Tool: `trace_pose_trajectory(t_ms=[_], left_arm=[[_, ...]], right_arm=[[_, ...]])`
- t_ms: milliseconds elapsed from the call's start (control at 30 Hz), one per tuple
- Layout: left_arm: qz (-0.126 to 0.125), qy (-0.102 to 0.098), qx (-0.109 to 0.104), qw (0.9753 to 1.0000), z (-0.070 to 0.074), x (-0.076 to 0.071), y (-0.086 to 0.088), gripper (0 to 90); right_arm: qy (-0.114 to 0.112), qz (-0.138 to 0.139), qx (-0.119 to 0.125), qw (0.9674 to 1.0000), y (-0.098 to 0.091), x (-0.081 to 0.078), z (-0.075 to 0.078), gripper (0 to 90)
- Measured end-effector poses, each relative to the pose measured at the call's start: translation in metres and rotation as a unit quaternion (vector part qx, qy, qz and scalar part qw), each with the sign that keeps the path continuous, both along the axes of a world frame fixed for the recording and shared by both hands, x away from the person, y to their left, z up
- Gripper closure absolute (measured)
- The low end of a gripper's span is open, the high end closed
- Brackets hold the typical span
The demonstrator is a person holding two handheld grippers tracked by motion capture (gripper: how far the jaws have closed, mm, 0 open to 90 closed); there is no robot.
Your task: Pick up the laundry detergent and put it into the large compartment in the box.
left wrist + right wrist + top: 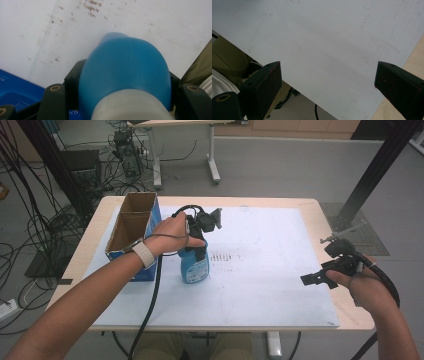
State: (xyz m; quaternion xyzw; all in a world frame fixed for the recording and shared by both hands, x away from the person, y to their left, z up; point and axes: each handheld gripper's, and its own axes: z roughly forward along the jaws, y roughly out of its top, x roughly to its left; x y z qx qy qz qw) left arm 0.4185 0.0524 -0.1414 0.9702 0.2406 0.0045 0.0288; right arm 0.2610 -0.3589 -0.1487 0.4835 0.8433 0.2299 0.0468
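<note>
Left gripper (201, 251) holds an upright blue bottle (194, 266) by its neck, fingers (72, 82) clamped on either side; the bottle stands on the white mat (270, 270) covering the surface, just beside an open cardboard box (131, 227). Right gripper (314, 279) hovers near the mat's right edge, fingers (265, 80) wide, holding nothing.

My fingers: two black pads (398, 83) spread wide apart, nothing between them.
Below me: a white sheet (319, 42) with faint marks, lying on the desk.
Right corner: bare wooden desk (414, 57).
Lower left: olive cloth (227, 62), floor beyond the edge.
</note>
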Motion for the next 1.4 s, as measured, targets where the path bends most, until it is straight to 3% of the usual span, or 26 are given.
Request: trace_pose_trajectory(t_ms=[267,533,800,1400], left_arm=[[0.009,-0.004,0.004,0.9999,0.011,-0.003,-0.001,38.5],[0.051,0.005,0.001,0.9987,0.027,-0.002,0.000,38.5],[0.057,-0.006,0.006,0.9983,0.047,-0.007,-0.002,38.4],[0.079,-0.006,0.009,0.9968,0.087,-0.013,-0.003,38.4]], right_arm=[[-0.003,0.002,0.001,1.0000,0.000,-0.001,0.001,7.5],[-0.003,0.001,0.002,1.0000,0.000,-0.002,0.001,7.5],[-0.006,0.003,0.001,1.0000,-0.001,-0.003,0.003,7.5],[-0.012,0.005,0.001,0.9999,-0.002,-0.006,0.006,7.5]])
